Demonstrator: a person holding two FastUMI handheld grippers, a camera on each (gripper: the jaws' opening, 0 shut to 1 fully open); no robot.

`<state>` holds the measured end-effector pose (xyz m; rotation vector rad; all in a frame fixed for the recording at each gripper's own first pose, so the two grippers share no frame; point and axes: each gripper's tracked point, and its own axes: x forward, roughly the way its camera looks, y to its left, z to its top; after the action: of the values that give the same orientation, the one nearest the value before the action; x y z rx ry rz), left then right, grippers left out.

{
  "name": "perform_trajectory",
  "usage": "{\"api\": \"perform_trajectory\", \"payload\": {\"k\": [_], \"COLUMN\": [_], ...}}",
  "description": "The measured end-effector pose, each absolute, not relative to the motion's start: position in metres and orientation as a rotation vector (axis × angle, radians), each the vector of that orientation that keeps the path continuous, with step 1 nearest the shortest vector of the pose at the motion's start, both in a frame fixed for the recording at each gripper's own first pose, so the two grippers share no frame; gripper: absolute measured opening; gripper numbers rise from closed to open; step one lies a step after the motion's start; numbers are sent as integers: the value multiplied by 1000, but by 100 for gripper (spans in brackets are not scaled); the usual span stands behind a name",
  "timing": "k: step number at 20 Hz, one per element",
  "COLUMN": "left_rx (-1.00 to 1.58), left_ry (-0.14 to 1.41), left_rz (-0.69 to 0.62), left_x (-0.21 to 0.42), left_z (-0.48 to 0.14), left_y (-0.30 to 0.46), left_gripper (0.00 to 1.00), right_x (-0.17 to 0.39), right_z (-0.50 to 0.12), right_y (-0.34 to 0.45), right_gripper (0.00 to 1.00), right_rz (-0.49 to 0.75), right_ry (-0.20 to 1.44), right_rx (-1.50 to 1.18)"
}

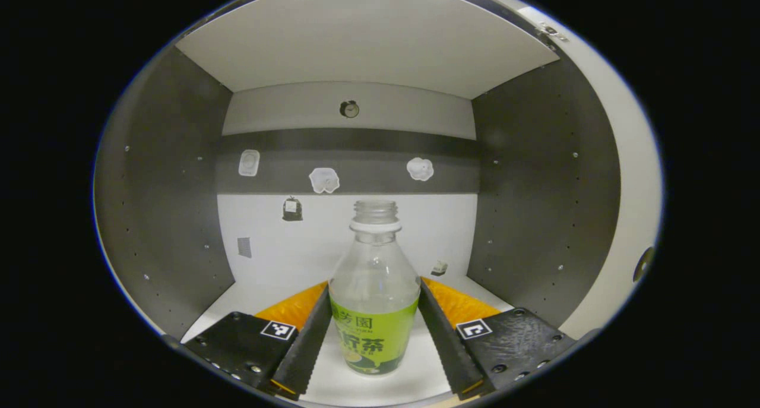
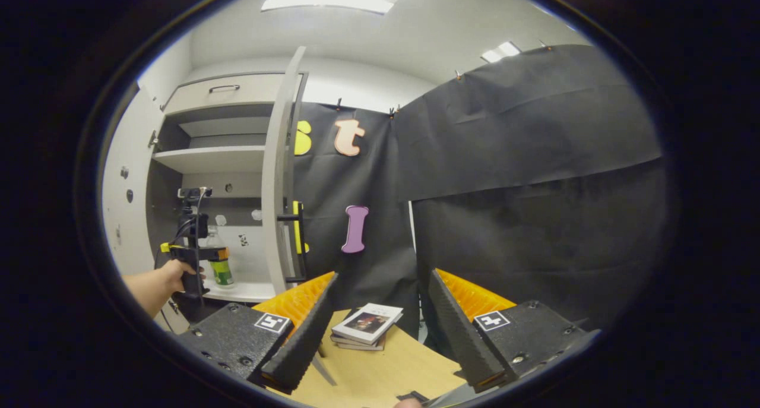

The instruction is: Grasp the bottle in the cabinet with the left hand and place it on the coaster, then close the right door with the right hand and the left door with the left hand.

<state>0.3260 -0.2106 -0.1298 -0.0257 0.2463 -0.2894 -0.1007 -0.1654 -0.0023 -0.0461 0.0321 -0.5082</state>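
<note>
A grey-walled cabinet (image 1: 534, 176) with a white shelf floor surrounds the left gripper (image 1: 375, 313), whose fingers stand on either side of the uncapped green-labelled bottle (image 1: 374, 289), close against it; whether both press on it I cannot tell. In the right gripper view, the right gripper (image 2: 380, 313) hangs spread and empty over a wooden surface (image 2: 380, 378), small books (image 2: 367, 325) just beyond, the cabinet's open right door (image 2: 279, 176) far left.

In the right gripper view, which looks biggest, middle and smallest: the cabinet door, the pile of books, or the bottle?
1. Cabinet door
2. Pile of books
3. Bottle

The books lie nearer the camera than the bottle, so their true sizes may compare differently.
</note>
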Motion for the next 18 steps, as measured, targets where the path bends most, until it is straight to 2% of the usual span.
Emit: {"api": "perform_trajectory", "payload": {"k": [1, 10, 11, 12, 15, 16, 18], "left_rx": [-24, -22, -26, -31, -12, -11, -23], "left_ry": [251, 239, 233, 227, 190, 183, 178], "left_rz": [-291, -269, -274, -277, -269, -272, -275], "left_x": [325, 282, 274, 267, 247, 238, 222], "left_z": [-131, -110, -107, -104, -95, -93, -91], "left_y": [-211, -190, -189, -187, -174, -172, -167], "left_gripper": [78, 74, 70, 74, 71, 75, 72], "right_x": [-101, -99, -99, -98, -98, -98, -96], "right_z": [-3, -5, -6, -5, -7, -7, -8], "right_y": [-165, -157, -156, -154, -152, -152, -150], "right_gripper": [96, 98, 98, 98, 96, 98, 98], "right_rz": [-504, -426, -416, -402, -363, -356, -335], "right_ry": [35, 50, 51, 53, 66, 67, 72], "right_rx": [-45, -34, -35, -35, -46, -51, -50]}}
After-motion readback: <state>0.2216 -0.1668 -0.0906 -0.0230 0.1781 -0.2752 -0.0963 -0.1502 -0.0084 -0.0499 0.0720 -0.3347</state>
